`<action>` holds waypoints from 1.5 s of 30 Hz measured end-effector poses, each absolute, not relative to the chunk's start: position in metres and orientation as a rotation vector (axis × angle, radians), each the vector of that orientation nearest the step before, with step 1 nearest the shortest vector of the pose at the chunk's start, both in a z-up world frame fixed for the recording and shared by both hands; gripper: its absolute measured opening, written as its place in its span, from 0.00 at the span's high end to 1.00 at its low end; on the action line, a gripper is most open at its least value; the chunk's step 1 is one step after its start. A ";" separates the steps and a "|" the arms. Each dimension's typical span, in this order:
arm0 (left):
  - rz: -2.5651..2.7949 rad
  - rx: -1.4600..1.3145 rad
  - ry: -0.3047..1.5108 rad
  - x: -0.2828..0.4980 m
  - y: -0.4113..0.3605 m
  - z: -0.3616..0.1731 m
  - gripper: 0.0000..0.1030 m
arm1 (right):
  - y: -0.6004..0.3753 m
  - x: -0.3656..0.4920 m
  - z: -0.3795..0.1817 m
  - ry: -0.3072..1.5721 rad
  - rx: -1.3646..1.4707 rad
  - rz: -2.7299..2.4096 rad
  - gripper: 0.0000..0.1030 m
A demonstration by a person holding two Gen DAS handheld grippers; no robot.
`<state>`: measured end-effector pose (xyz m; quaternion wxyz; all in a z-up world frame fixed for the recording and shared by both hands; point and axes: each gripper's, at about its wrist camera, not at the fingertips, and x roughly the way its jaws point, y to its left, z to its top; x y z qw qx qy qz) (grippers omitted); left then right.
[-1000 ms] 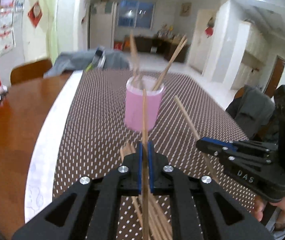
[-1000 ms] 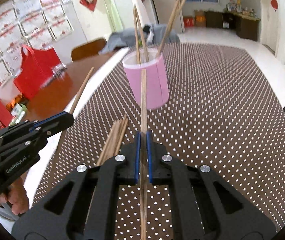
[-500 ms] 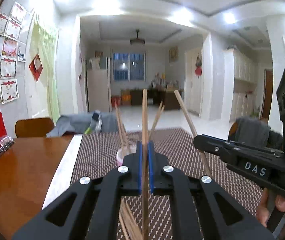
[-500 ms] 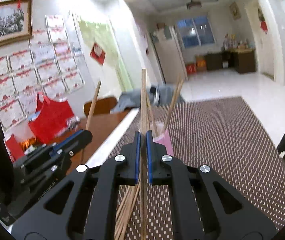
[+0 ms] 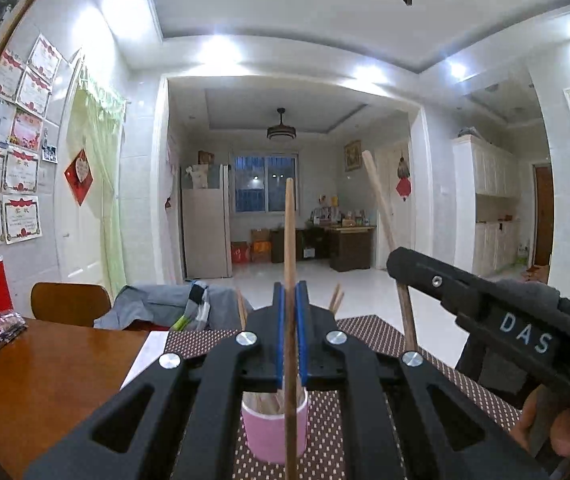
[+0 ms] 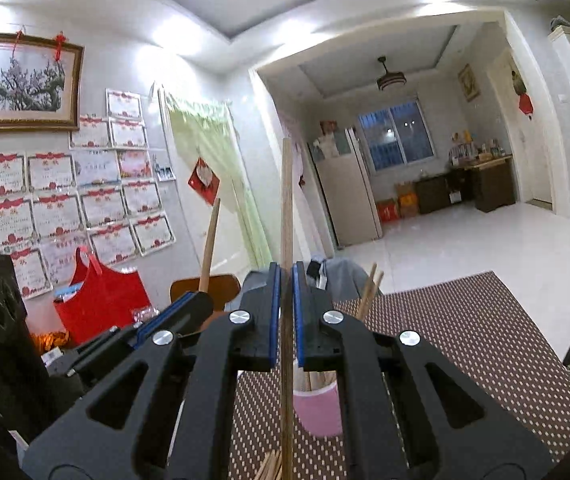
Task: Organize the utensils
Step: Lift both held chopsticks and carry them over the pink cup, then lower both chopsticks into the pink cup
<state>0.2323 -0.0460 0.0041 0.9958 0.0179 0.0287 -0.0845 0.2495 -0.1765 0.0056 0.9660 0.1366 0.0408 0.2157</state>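
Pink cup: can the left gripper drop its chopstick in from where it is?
Probably yes. The left gripper holds its chopstick upright above the pink cup, whose mouth looks partly free. The right gripper stands off to the side.

We note black angular left gripper (image 5: pixel 290 312) and right gripper (image 6: pixel 283 304): blue pads, silver screws, white "DAS" lettering.

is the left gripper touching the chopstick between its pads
Touching. The left wrist view shows the left gripper with its blue pads pressed against both sides of the upright chopstick.
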 end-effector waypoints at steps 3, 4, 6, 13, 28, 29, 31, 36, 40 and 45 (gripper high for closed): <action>-0.157 0.023 0.047 0.249 -0.042 0.002 0.94 | -0.176 0.263 0.004 0.055 0.289 0.429 0.94; -0.156 0.014 0.050 0.256 -0.039 0.001 0.94 | -0.176 0.267 0.002 0.044 0.296 0.419 0.94; -0.155 -0.008 0.051 0.267 -0.034 -0.002 0.94 | -0.176 0.274 -0.001 0.028 0.305 0.408 0.94; -0.144 -0.080 0.042 0.303 -0.016 -0.010 0.94 | -0.171 0.307 -0.017 0.008 0.351 0.415 0.94; -0.106 -0.154 0.075 0.356 0.001 -0.055 0.94 | -0.158 0.339 -0.036 -0.050 0.340 0.380 0.94; -0.115 -0.164 0.084 0.358 0.002 -0.057 0.94 | -0.158 0.340 -0.038 -0.052 0.341 0.377 0.94; -0.126 -0.177 0.103 0.360 0.004 -0.060 0.94 | -0.156 0.343 -0.039 -0.055 0.340 0.371 0.93; -0.123 -0.193 0.141 0.364 0.006 -0.067 0.94 | -0.151 0.348 -0.041 -0.059 0.333 0.362 0.93; -0.103 -0.182 0.151 0.363 0.004 -0.068 0.94 | -0.146 0.349 -0.044 -0.039 0.321 0.360 0.93; -0.118 -0.197 0.183 0.364 0.007 -0.067 0.94 | -0.150 0.346 -0.046 -0.011 0.319 0.346 0.93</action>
